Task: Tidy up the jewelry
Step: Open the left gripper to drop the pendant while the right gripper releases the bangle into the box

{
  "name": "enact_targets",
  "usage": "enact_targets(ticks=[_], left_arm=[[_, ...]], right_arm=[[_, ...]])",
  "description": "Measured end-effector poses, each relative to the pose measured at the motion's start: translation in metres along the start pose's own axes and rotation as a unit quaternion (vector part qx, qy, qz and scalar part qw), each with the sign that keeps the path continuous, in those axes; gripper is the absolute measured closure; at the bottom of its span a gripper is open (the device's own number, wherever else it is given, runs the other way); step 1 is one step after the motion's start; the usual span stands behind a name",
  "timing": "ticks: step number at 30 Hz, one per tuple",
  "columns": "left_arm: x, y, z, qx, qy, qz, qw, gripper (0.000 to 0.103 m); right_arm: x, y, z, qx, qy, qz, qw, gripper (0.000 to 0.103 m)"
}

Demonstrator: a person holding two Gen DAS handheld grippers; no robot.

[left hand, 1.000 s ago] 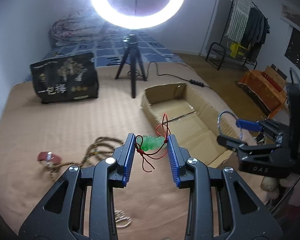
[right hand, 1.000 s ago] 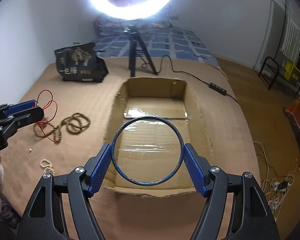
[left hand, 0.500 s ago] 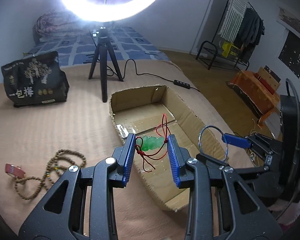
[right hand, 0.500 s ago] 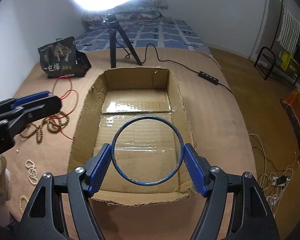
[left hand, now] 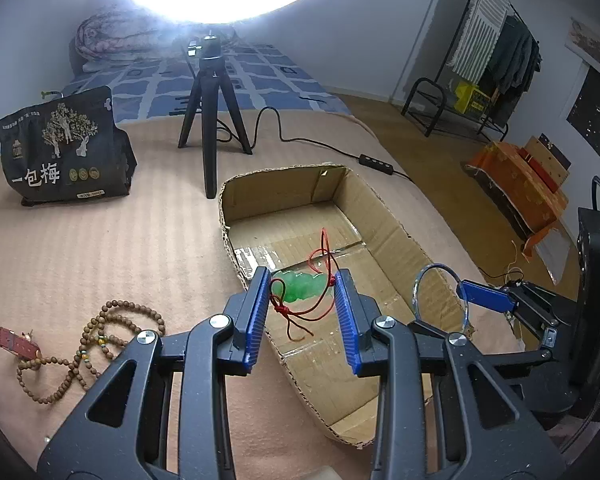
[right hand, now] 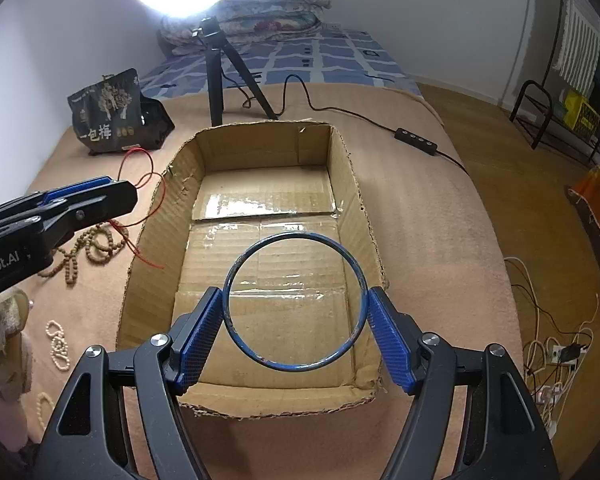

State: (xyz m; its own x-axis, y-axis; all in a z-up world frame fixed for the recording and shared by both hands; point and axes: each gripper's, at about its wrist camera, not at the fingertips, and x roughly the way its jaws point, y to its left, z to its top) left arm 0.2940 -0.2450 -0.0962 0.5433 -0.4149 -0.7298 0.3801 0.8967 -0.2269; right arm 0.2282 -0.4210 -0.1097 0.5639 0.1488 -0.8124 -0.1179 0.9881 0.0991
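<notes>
**Both grippers loaded above the box**

Your left gripper (left hand: 302,294), jaws narrowly set, clamps the green pendant (left hand: 302,286) on its red cord (left hand: 300,314) over the near-left part of the cardboard box (right hand: 352,184). Your right gripper (right hand: 296,322), jaws wide, pinches the blue bangle (right hand: 296,302) above the box's near end.

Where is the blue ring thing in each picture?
Left wrist view: the blue bangle is at the right, seen nearly edge-on, held in the right gripper over the box's right wall.
Right wrist view: the bangle is at lower centre, a full circle between the blue pads.
Shared landmark: the open cardboard box under it.
</notes>
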Motion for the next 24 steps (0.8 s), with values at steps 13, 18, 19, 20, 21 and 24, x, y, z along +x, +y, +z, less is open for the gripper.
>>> enact_targets(ticks=[13,18,19,20,21,24], left_arm=[[-0.005,0.001,0.002,-0.004,-0.006,0.005,1.0,0.056],[-0.01,0.002,0.002,-0.003,-0.006,0.009,0.9999,0.056],[-0.011,0.003,0.002,-0.003,-0.007,0.01,0.9999,0.056],[-0.013,0.003,0.002,-0.004,-0.007,0.01,0.9999,0.056],[-0.015,0.004,0.002,-0.004,-0.009,0.011,0.9999,0.056],[-0.021,0.005,0.002,0.0,-0.012,0.015,0.9998,0.056]], right_arm=[[-0.004,0.005,-0.001,-0.016,-0.004,-0.008,1.0,0.029],[-0.003,0.005,-0.003,-0.018,-0.002,-0.008,1.0,0.027],[-0.003,0.005,-0.003,-0.019,-0.002,-0.01,1.0,0.027],[-0.003,0.006,-0.004,-0.02,-0.003,-0.012,1.0,0.027],[-0.004,0.006,-0.003,-0.021,-0.004,-0.013,1.0,0.027],[-0.007,0.008,-0.003,-0.022,-0.008,-0.013,1.0,0.027]])
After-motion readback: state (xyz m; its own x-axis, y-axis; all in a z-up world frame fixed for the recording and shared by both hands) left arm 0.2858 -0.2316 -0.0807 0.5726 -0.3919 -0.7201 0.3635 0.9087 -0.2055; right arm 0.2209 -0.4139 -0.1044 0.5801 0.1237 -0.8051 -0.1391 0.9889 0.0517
